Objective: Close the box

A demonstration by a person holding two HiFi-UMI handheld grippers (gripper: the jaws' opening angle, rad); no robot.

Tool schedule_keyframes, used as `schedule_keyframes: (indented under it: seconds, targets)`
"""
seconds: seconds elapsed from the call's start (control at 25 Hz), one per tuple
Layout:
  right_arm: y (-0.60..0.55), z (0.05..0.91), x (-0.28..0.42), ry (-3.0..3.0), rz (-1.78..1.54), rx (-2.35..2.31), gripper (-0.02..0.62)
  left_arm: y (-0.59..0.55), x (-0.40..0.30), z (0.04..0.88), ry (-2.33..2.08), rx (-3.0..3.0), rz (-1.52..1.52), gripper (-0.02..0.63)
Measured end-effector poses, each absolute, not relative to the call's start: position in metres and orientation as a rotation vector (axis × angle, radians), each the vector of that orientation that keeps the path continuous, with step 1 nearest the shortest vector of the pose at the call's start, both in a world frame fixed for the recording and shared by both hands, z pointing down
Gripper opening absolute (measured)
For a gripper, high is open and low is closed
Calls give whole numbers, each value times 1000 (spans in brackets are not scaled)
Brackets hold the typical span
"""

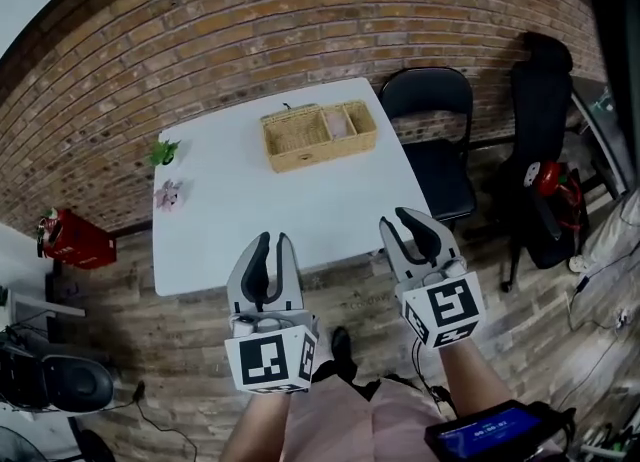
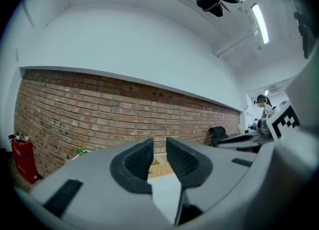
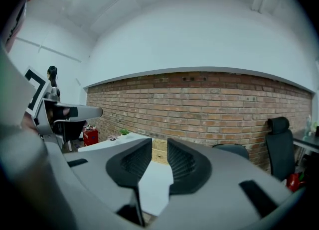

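A woven wicker box (image 1: 318, 135) stands open at the far side of the white table (image 1: 270, 210), with compartments inside and its lid part lying flat. Both grippers hover short of the table's near edge, well away from the box. My left gripper (image 1: 272, 242) is open, with a narrow gap and nothing between its jaws. My right gripper (image 1: 402, 220) is also open and empty. In the left gripper view the box (image 2: 160, 167) shows far off through the gap between the jaws. In the right gripper view the box (image 3: 159, 154) shows the same way.
A small green plant (image 1: 163, 152) and a pink object (image 1: 168, 193) sit at the table's left edge. A black chair (image 1: 430, 120) stands at the table's right, with a second black chair (image 1: 540, 90) further right. A red container (image 1: 72, 240) is on the floor left. A brick wall runs behind.
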State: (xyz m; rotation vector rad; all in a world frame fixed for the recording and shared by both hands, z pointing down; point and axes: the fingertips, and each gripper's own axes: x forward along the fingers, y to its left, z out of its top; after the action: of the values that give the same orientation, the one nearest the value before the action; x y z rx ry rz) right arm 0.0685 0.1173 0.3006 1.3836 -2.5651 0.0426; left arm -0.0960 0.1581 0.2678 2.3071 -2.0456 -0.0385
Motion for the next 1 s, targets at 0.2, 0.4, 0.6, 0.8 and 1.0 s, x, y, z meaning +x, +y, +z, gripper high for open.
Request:
schedule_keyframes:
  seconds: [0.2,0.4,0.6,0.8,1.0]
  targets:
    - [96,293,66,-2535,24,1425,87,133,-102,266,-2010,2331,-54,78]
    - [81,295,65,-2514,27,1432,81,118,-103,275,-1978,2326,-46,78]
    - [61,303,62,-2512,38,1431,77,99,-105,287,-1968,2320,-21,78]
    - [28,307,66,-2521,54,1433,75,66,-103,288,-1973,2322,0,78]
    - [-14,322,72,-2523,107,1424,74,26,-101,299,-1975,2303,52,78]
